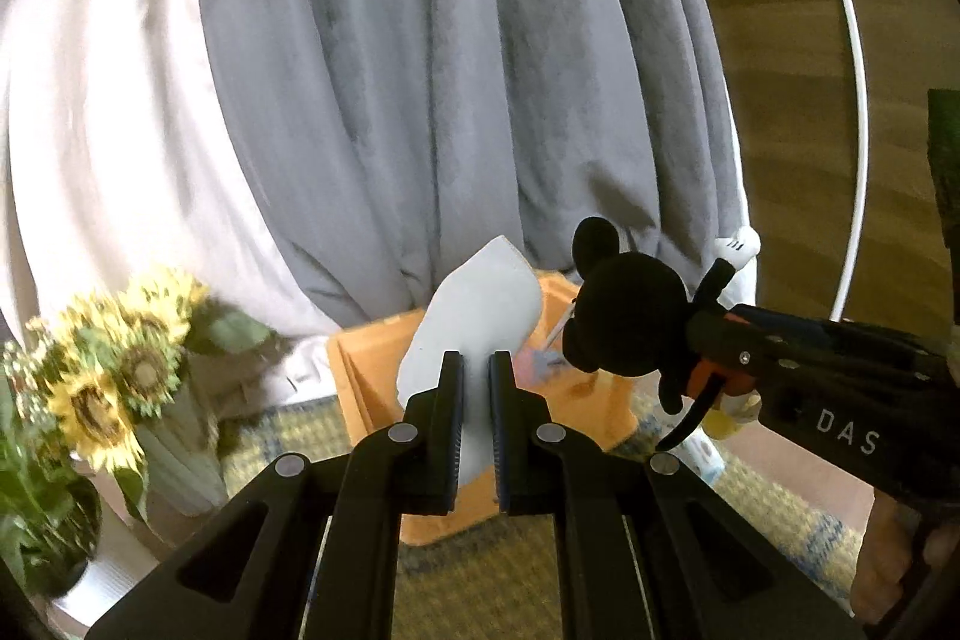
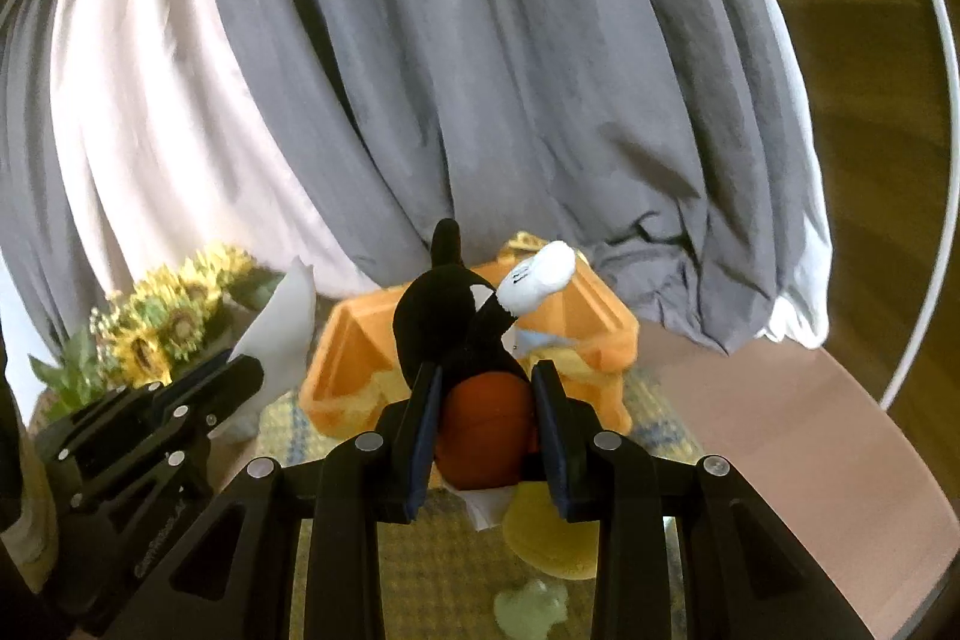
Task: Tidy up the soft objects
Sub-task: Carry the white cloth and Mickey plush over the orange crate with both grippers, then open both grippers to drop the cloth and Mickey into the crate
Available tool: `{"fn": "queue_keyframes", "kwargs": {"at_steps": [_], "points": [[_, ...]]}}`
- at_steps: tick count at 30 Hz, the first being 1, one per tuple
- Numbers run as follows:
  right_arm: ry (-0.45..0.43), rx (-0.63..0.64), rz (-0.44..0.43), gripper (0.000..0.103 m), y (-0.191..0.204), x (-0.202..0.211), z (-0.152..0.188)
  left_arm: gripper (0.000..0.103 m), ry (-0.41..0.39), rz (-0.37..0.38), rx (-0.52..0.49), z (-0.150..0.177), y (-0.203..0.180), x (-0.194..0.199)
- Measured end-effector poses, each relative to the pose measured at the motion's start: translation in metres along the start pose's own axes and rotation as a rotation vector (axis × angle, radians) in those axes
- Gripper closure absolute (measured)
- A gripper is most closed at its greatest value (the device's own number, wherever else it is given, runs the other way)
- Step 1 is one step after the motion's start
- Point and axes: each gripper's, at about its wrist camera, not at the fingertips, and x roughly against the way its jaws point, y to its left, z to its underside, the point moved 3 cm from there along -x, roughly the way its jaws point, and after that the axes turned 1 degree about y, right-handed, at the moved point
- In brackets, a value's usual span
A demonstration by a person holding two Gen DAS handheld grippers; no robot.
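Left gripper (image 1: 477, 421): jaws pinched pale grey cloth (image 1: 474, 307), above orange bin (image 1: 372, 382) | Right gripper (image 2: 486, 436): clamped black mouse plush (image 2: 456, 328) by its red shorts, above bin | Sunflowers (image 1: 114, 370) left of bin

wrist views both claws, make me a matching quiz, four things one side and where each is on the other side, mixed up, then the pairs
Things
1. pale grey soft piece
2. mouse plush
3. orange bin
4. sunflowers

Places
A. on the woven mat, in front of the grey curtain
B. pinched in the left claw
C. off to the left, beside the bin
D. gripped by its red shorts in the right claw

Pairs: 1-B, 2-D, 3-A, 4-C
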Motion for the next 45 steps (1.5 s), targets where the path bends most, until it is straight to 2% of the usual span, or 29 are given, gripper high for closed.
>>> {"fn": "queue_keyframes", "kwargs": {"at_steps": [9, 20, 32, 39, 45], "points": [[-0.033, 0.027, -0.063, 0.071, 0.001, -0.026, -0.032, 0.093, -0.025, -0.063, -0.004, -0.024, 0.015, -0.023], [-0.018, 0.110, -0.132, 0.071, 0.012, -0.078, -0.064, 0.093, 0.024, -0.117, -0.012, -0.032, 0.027, -0.071], [0.098, 0.319, -0.171, 0.071, 0.015, -0.156, -0.063, 0.093, 0.168, -0.150, -0.021, -0.010, 0.033, -0.143], [0.172, 0.358, -0.176, 0.071, 0.008, -0.194, -0.052, 0.093, 0.285, -0.150, -0.026, 0.012, 0.032, -0.180], [0.241, 0.418, -0.162, 0.071, 0.002, -0.220, -0.039, 0.091, 0.337, -0.143, -0.029, 0.025, 0.029, -0.195]]}}
